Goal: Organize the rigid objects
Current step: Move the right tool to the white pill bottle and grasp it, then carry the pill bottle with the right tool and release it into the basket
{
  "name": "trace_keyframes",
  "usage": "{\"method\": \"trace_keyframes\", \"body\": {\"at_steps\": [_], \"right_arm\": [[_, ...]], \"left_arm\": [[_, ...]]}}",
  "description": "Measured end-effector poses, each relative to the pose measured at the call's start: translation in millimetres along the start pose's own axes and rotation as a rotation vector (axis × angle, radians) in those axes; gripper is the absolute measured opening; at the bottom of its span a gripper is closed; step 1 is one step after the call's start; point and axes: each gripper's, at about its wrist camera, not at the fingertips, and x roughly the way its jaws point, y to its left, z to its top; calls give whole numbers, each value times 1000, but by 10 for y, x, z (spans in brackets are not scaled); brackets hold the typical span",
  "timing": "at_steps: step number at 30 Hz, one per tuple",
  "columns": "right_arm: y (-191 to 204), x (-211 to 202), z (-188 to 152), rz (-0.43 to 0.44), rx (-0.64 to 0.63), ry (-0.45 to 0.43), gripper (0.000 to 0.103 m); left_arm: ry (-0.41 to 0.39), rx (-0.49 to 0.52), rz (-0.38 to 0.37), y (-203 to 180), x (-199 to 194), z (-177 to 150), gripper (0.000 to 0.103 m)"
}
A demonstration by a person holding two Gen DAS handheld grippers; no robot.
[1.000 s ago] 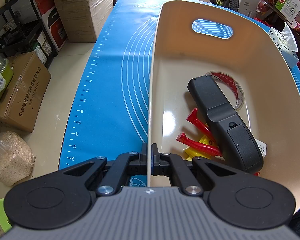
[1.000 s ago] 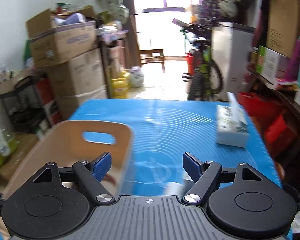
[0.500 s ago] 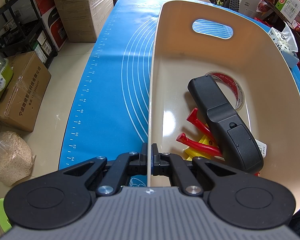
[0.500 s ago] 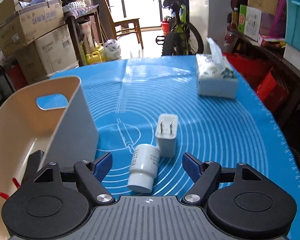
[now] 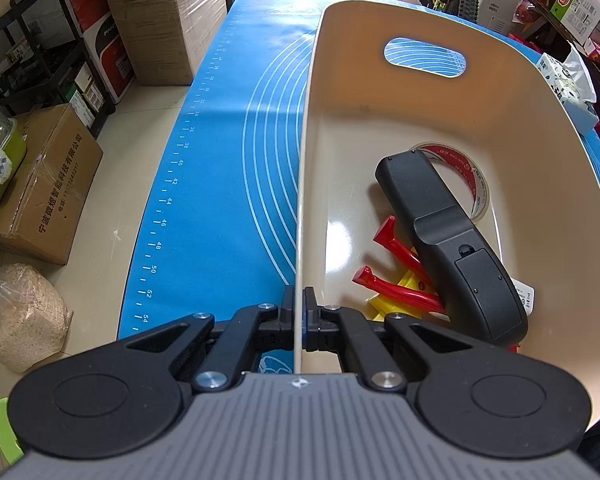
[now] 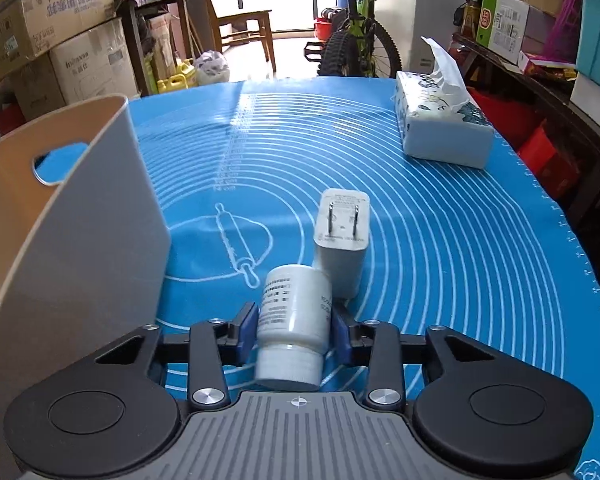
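A beige bin (image 5: 305, 152) stands on the blue mat (image 5: 228, 184), and my left gripper (image 5: 299, 312) is shut on its near left wall. Inside lie a black remote (image 5: 452, 248), a roll of tape (image 5: 474, 178) and red and yellow clips (image 5: 396, 288). In the right wrist view a white pill bottle (image 6: 294, 304) lies on its side on the mat, cap toward me. My right gripper (image 6: 294, 330) is closing on it, both blue pads against its sides. A white plug charger (image 6: 342, 236) lies just beyond, touching the bottle. The bin (image 6: 100, 220) is to the left.
A tissue box (image 6: 440, 128) sits at the mat's far right. Cardboard boxes (image 5: 40, 184) and a black shelf stand on the floor left of the table. A bicycle (image 6: 352, 40) and more boxes are behind the table, with shelves along the right.
The right gripper came down to the mat over the white bottle and its jaws drew in around it. The left gripper and the bin have not moved.
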Motion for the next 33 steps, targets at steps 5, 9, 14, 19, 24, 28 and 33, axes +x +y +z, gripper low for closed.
{"method": "trace_keyframes", "body": {"at_steps": [5,9,14,19,24,28,33], "right_arm": [[26,-148,-39,12,-52,-32,44],[44,-366,-34,29,-73,-75,44],[111,-685,45,55,-84,-128,44],[181,-1020,181,86,-48,-191,44],[311,-1308,319,135,-51,-264,44],[463,-1430,360,197,-48,-292,44],[731,-1409,315,247,-84,-291,44]], "left_arm": [[0,0,-1,-1,0,0,3],[0,-1,0,5,2,6,3],[0,0,1,5,2,6,3],[0,0,1,8,-1,6,3],[1,0,1,7,-1,6,3],[0,1,1,6,0,6,3],[1,1,2,5,0,6,3]]}}
